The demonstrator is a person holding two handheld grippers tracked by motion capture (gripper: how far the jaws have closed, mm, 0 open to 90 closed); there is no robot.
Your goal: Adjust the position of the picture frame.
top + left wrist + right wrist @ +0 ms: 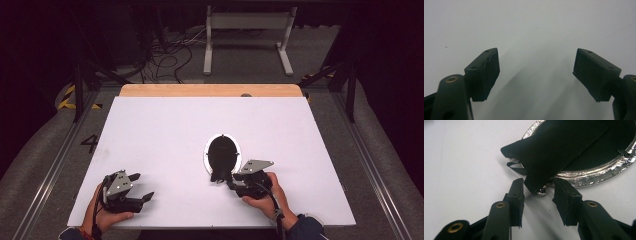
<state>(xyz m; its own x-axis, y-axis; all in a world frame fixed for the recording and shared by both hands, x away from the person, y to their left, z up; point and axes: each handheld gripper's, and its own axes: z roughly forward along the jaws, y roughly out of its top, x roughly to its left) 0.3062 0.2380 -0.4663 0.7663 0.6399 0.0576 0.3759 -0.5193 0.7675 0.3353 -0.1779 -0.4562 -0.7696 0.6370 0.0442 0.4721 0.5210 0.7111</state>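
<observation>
Frame: an oval silver picture frame point(222, 154) lies face down on the white tabletop point(165, 130), right of centre, its black back up.
Stand: the frame's black back stand point(554, 150) reaches toward the right tool.
Right tool point(537, 195): jaws partly spread on either side of the stand's lower tip, not pressing it.
Left tool point(536, 72): jaws spread wide over bare tabletop at the near left, well apart from the frame.
</observation>
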